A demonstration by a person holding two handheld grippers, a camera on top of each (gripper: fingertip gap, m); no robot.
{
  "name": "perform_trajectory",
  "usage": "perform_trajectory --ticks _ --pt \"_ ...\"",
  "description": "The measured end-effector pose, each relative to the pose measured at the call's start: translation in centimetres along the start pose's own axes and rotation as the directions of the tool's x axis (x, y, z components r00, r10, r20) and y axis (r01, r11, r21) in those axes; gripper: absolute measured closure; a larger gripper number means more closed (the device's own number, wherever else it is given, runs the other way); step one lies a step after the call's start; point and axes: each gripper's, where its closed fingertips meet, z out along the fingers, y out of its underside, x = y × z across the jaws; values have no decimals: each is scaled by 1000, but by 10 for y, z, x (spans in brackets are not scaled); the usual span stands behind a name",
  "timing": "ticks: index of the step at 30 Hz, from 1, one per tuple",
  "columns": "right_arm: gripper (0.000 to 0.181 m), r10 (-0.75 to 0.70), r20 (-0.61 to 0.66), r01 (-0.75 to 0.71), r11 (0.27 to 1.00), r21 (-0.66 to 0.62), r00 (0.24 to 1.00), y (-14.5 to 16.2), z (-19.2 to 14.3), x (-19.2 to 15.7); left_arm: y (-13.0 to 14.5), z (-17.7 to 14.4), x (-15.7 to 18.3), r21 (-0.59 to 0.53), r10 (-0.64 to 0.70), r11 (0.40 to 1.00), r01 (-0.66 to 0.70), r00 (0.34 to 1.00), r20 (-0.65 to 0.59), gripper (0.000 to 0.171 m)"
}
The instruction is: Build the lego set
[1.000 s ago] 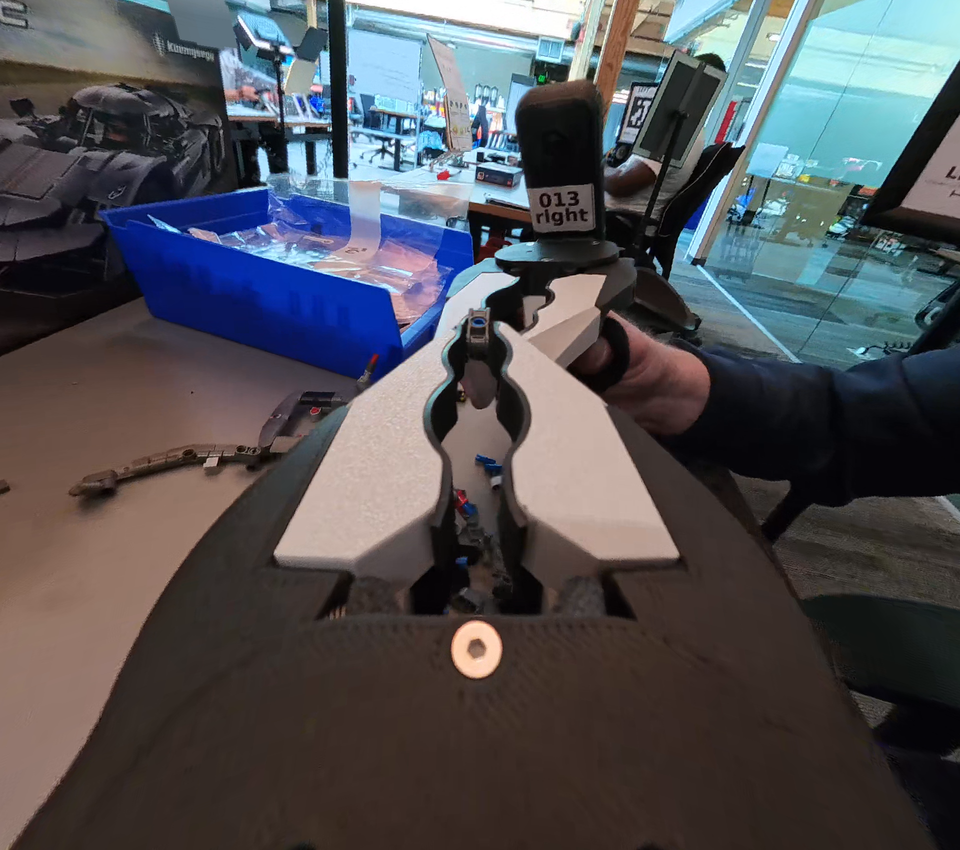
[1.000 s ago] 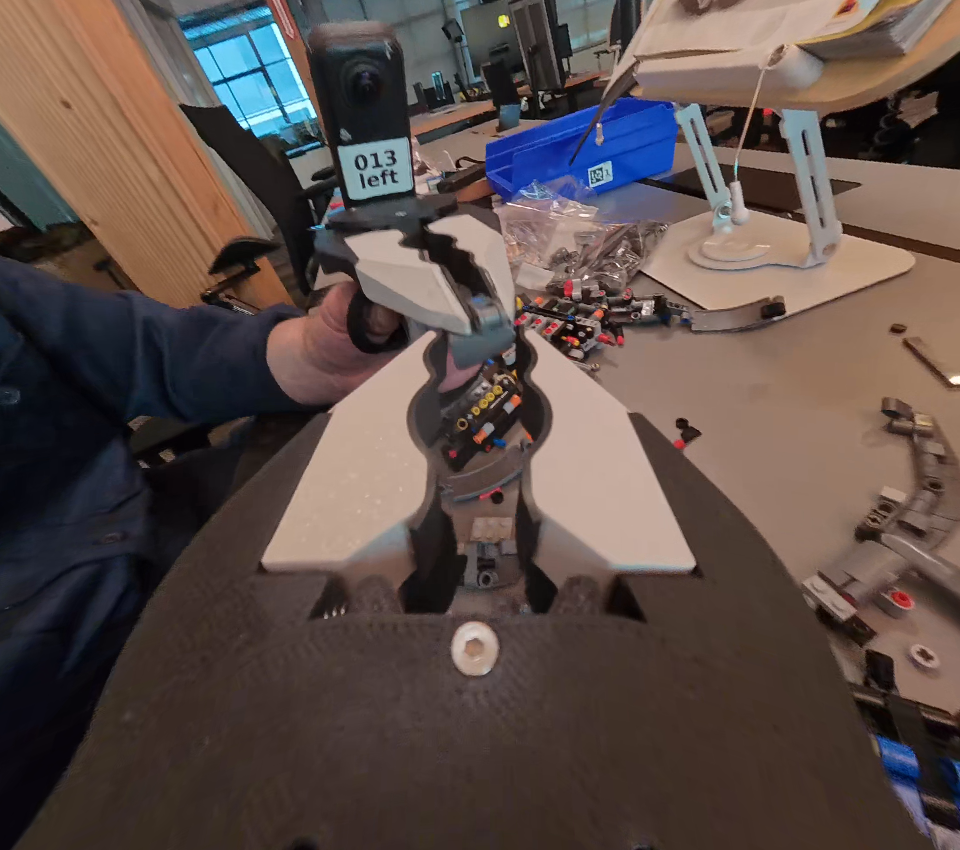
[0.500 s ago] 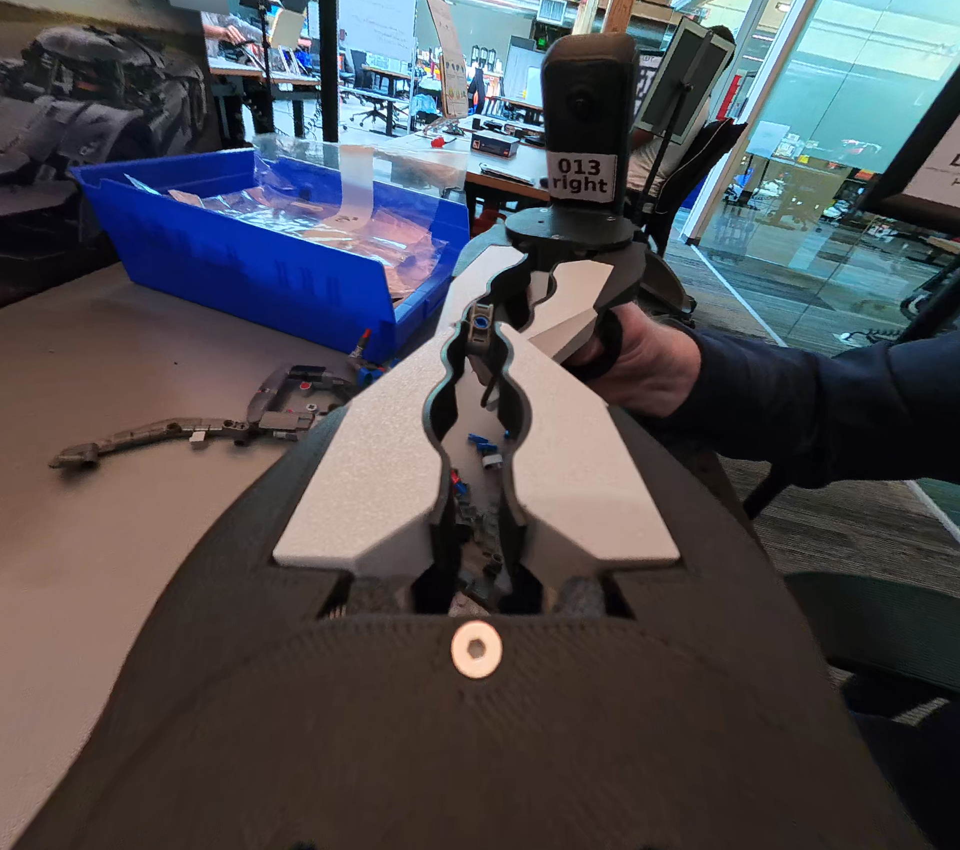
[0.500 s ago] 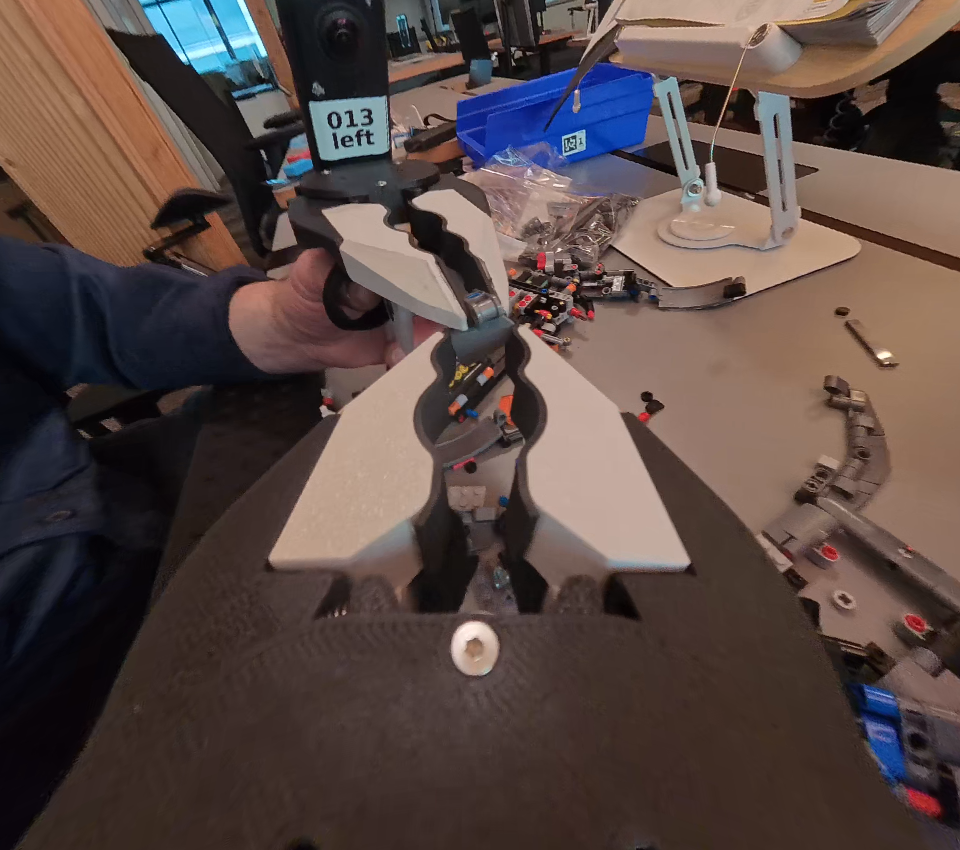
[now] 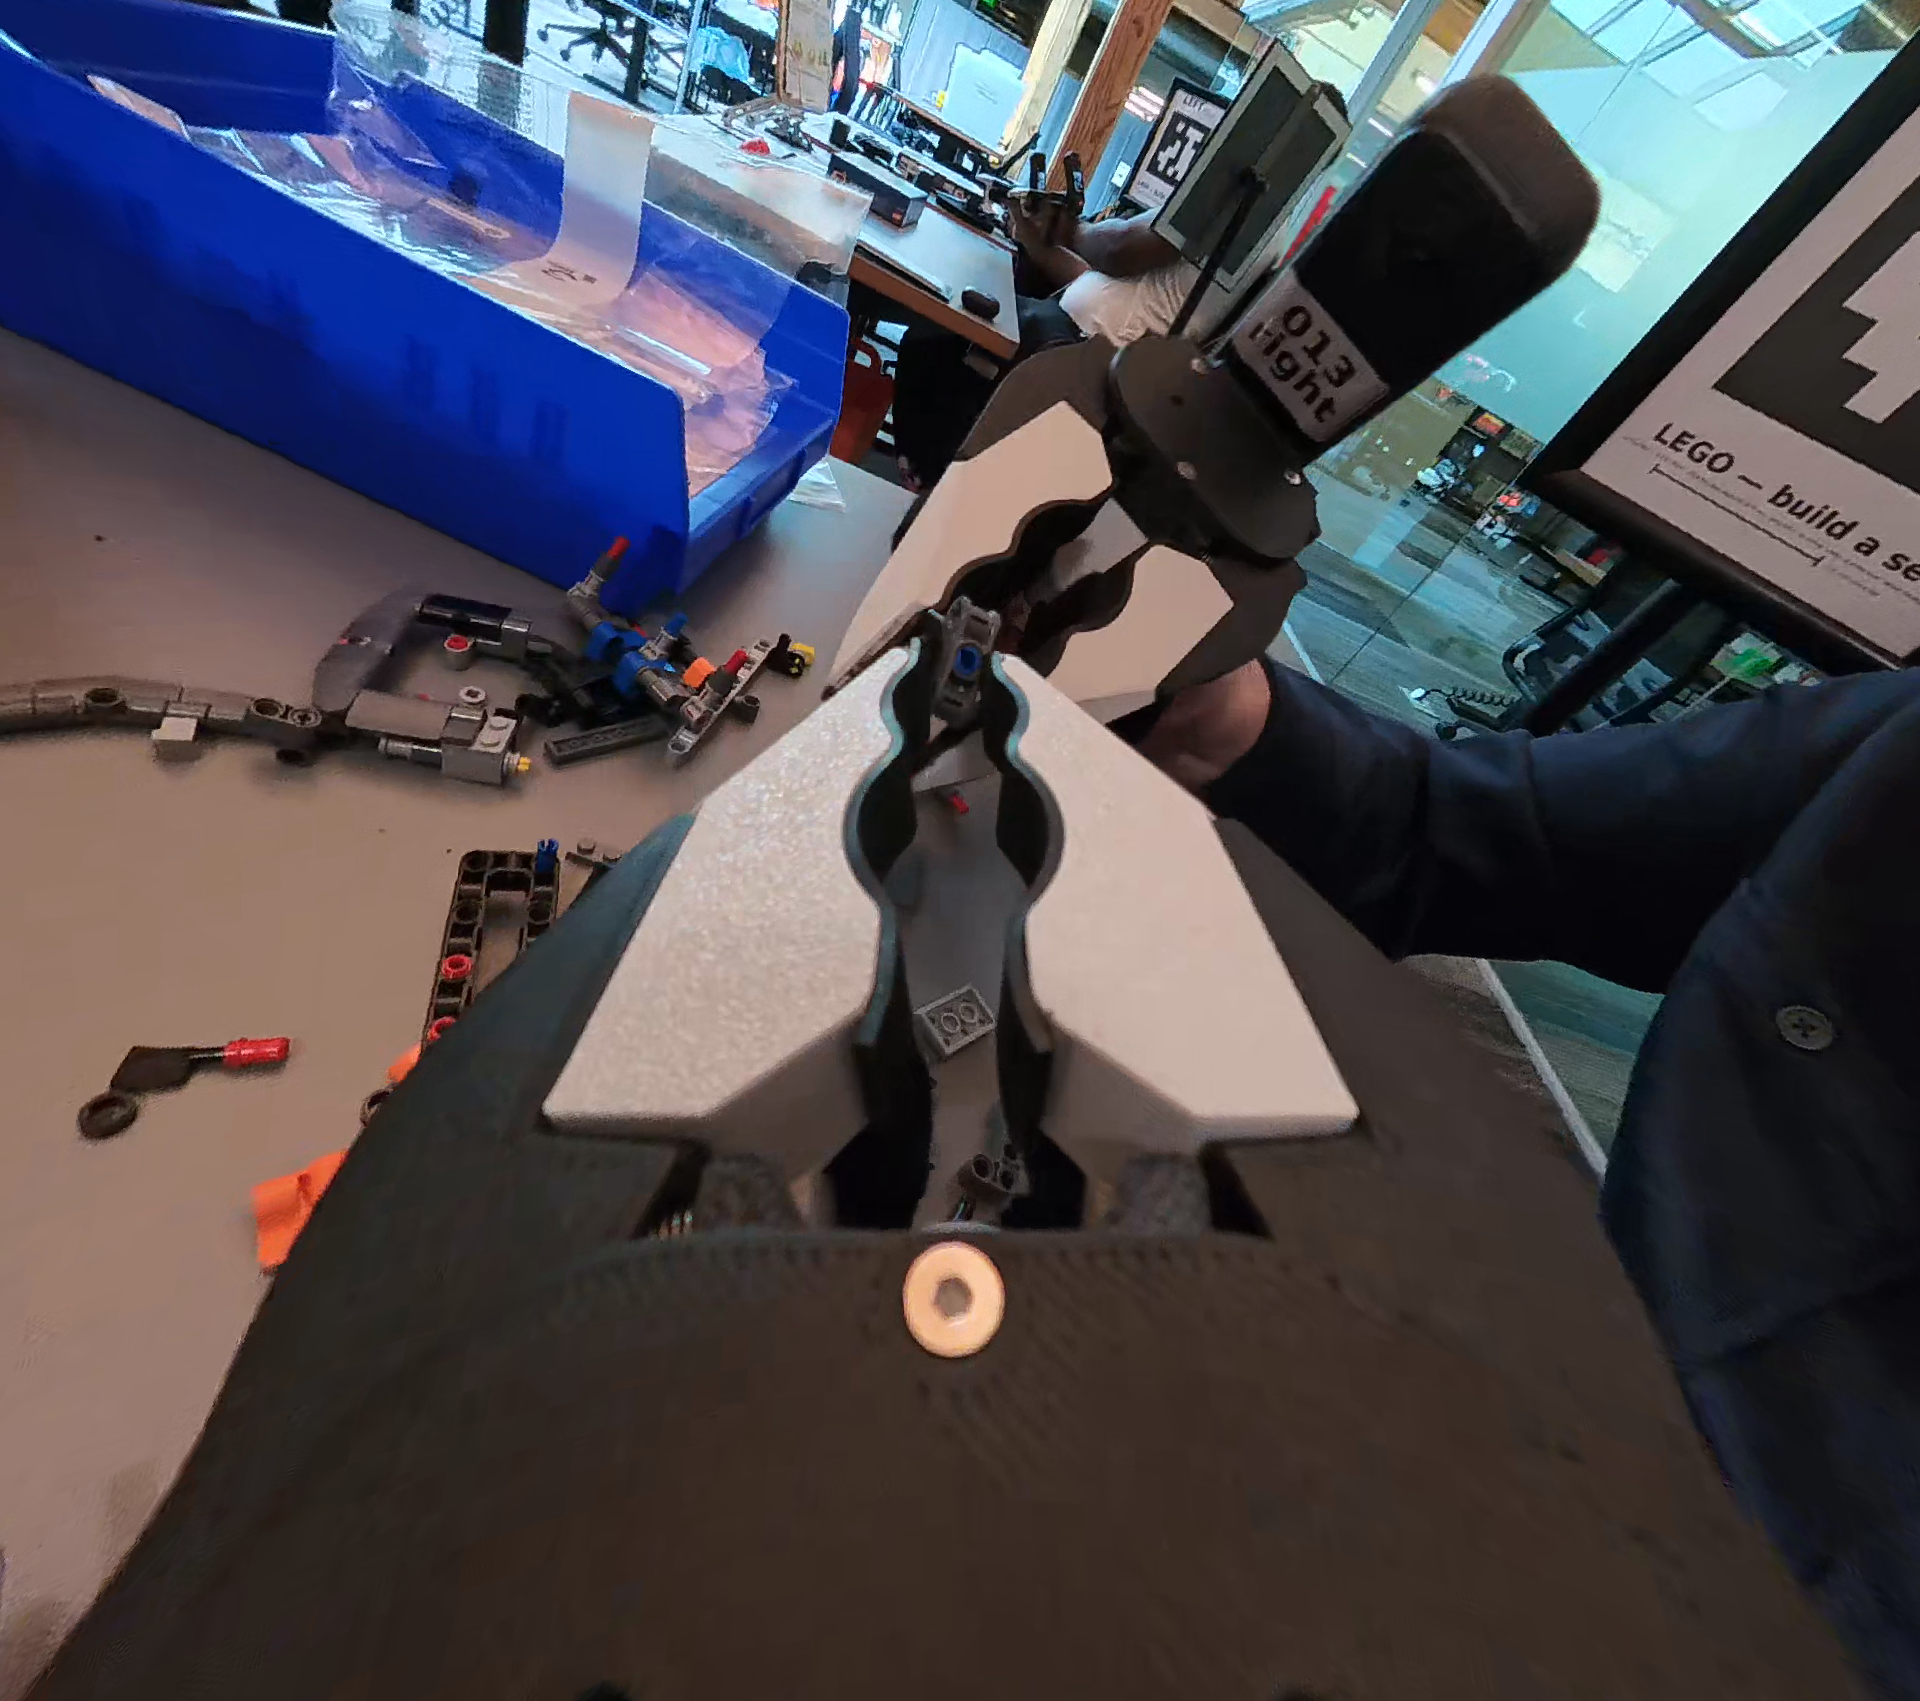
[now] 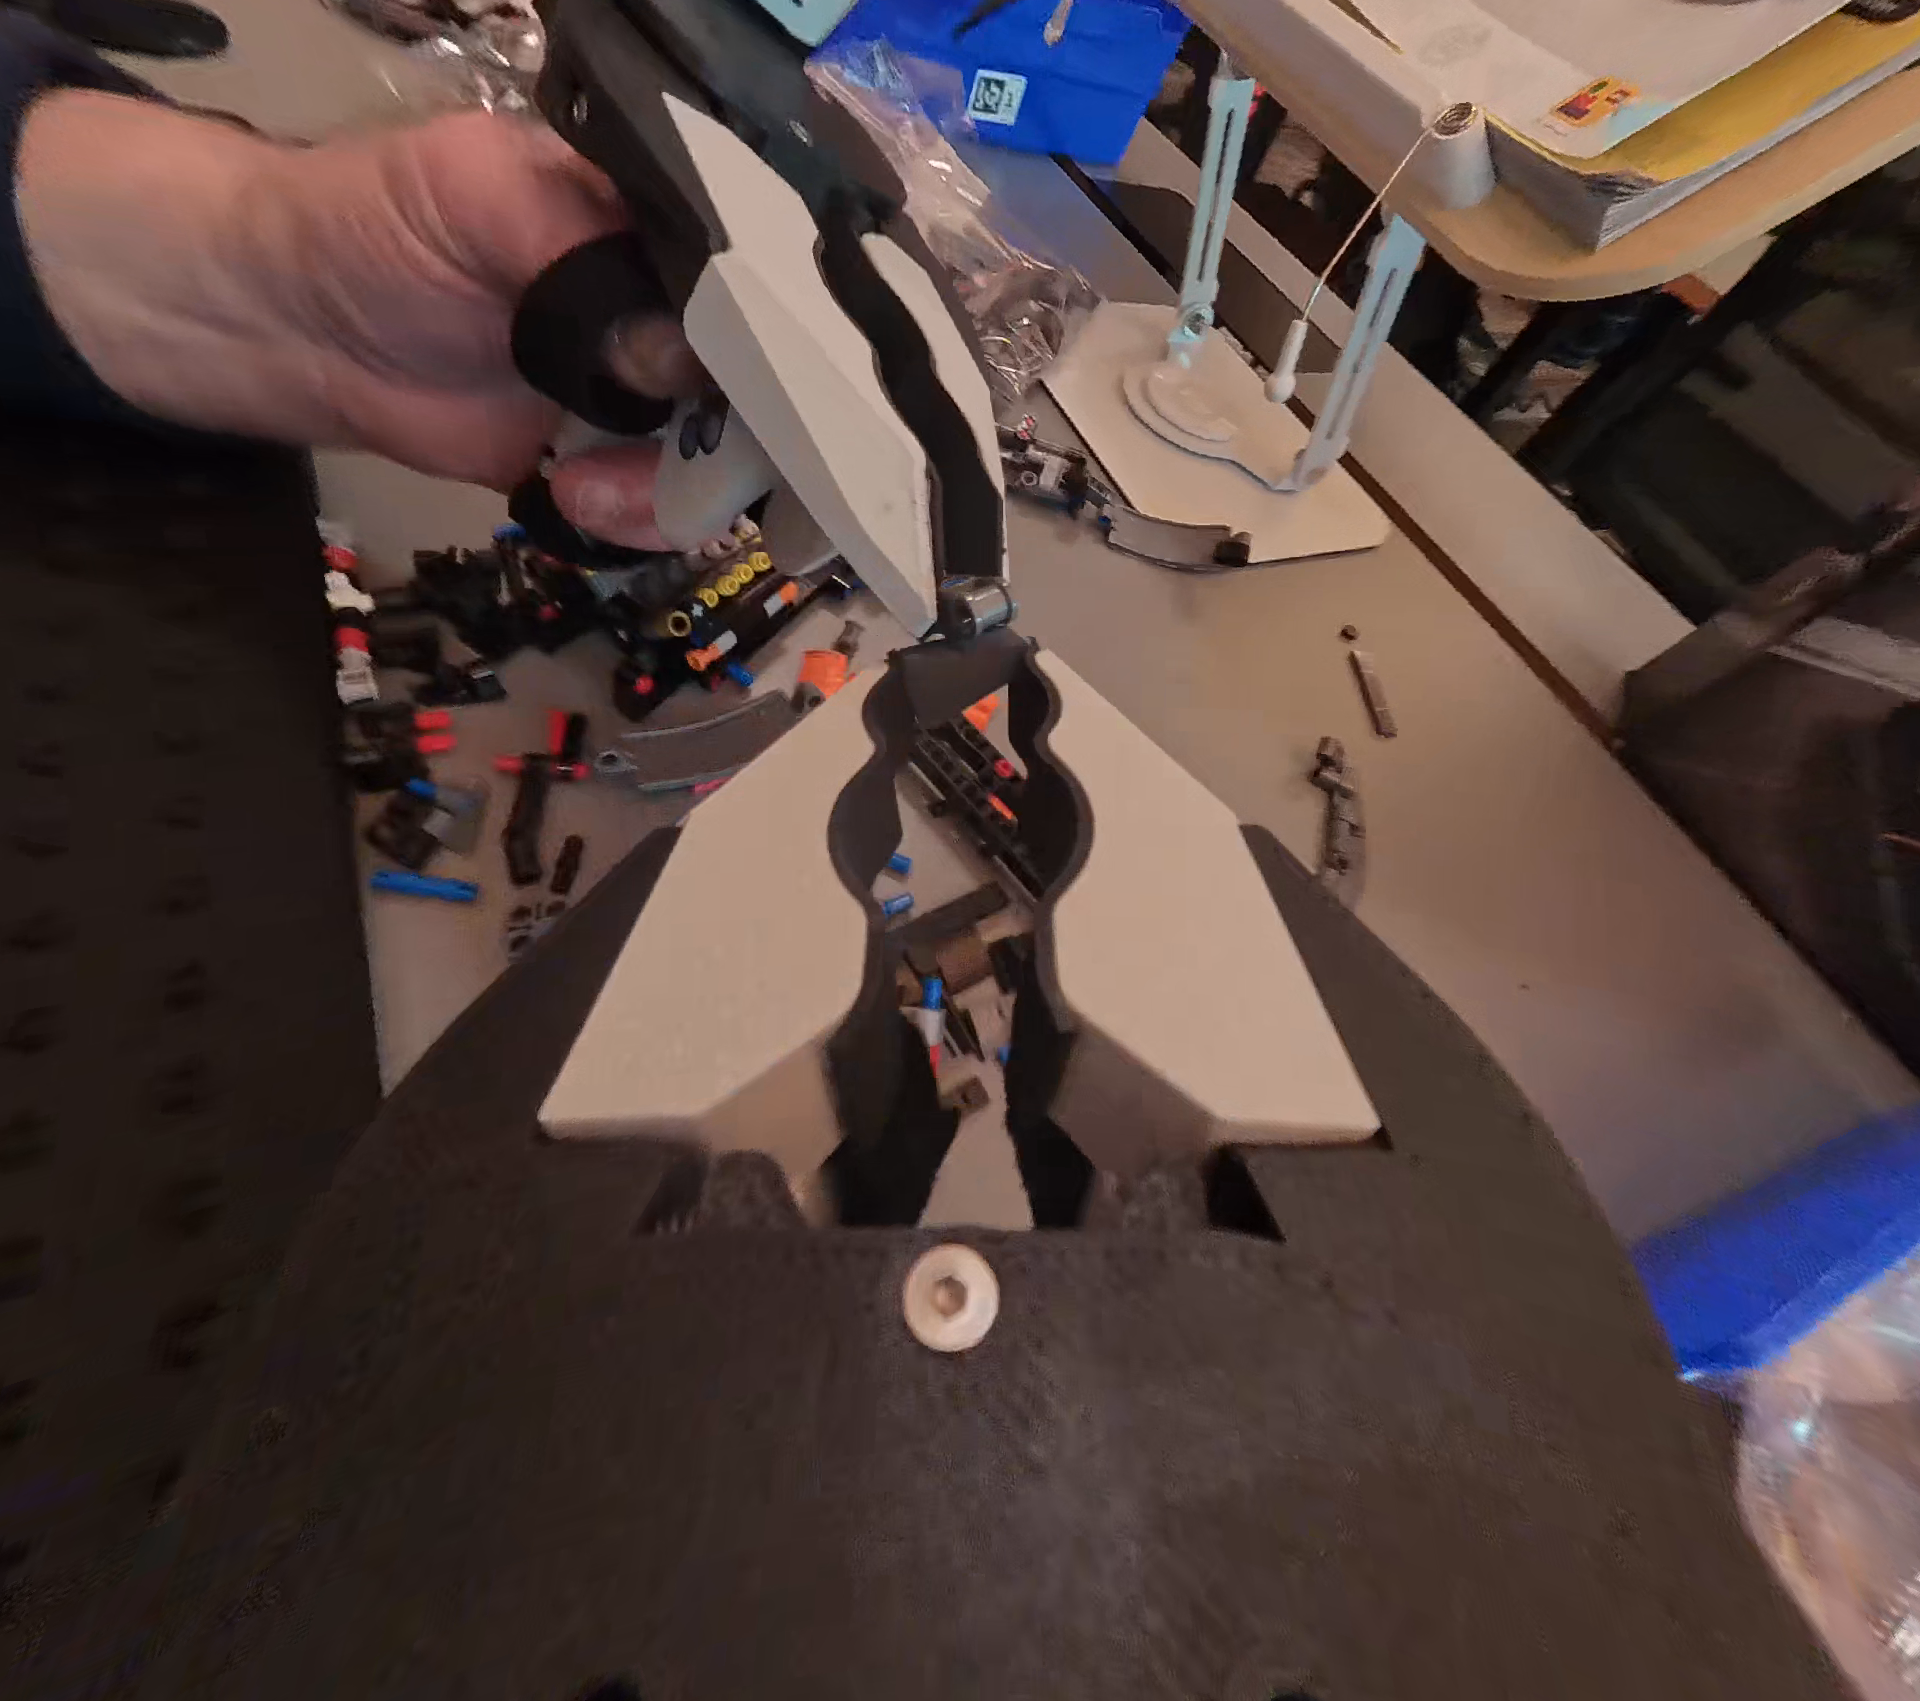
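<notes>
Grey plastic fills both sets of jaws. The left gripper (image 5: pixel 961 659) is pinched on a small grey connector (image 5: pixel 961 649) with a blue pin in it; the right gripper (image 6: pixel 961 664) is pinched on a dark wedge-shaped piece (image 6: pixel 951 680). In the right wrist view the two tips meet above the table (image 6: pixel 1195 685), the connector (image 6: pixel 977 602) sitting just at 12 o'clock of the dark piece, touching or nearly so.

Step in hand, as judged: mating two small parts in mid-air, an early sub-assembly of the set. The next move calls for lining the pin up with its hole, then a short straight push with both grips kept firm; a skewed push could pop either part free.

Pose: the left gripper comes down from 11 o'clock in the right wrist view, tilted, a hand (image 6: pixel 312 280) wrapped on its handle. The right gripper enters from 1 o'clock in the left wrist view, rolled over, sleeve (image 5: pixel 1558 841) trailing to 3 o'clock.

Outward: loose parts (image 6: pixel 644 643) lie at 9 o'clock, a curved grey assembly (image 5: pixel 416 706) and blue bin (image 5: pixel 312 363) at 10 o'clock, a booklet stand (image 6: pixel 1226 415) at 1 o'clock.
</notes>
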Motion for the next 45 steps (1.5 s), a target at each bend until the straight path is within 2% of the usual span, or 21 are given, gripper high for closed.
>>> perform_trajectory --ticks 3,4,5,7,8,11,13,17,21,25,34,45 --pt "166 102 86 -107 993 51 991 -3 -3 -2 -3 0 0 5 49 999 -49 998 35 166" --pt "167 134 111 -141 988 59 985 -3 -4 -2 -15 -6 1 79 58 995 -61 997 42 167" --pt "181 145 114 -150 988 39 983 3 -4 -1 -30 -20 -1 147 44 988 -51 998 52 167" --pt "181 230 186 -240 970 36 955 8 -3 -4 -49 -49 -14 228 49 971 -78 990 130 167" --pt "181 268 218 -289 955 70 938 0 -4 -6 -44 -49 -14 192 53 978 -77 991 127 167" --pt "181 215 139 -226 972 70 967 -1 3 -2 -25 -26 -1 118 32 992 -34 999 19 167" --pt "163 223 141 -239 964 113 965 -7 0 0 -19 -15 1 65 67 996 -68 998 18 167" --pt "155 221 154 -244 957 158 963 -15 -3 0 -2 -1 3 -4 56 998 -56 998 -12 167" --pt "168 179 137 -199 969 145 974 -13 -2 -3 0 2 -2 -24 95 995 -94 995 28 166" --pt "170 171 136 -185 977 104 976 -7 -1 -3 3 3 -4 -48 127 991 -125 991 51 167" --pt "174 217 264 -249 964 93 940 -6 -5 -14 7 0 5 -120 196 974 -190 980 36 166" --pt "177 175 368 -213 975 64 913 -3 -6 -35 24 -11 13 -259 321 915 -309 947 4 167"
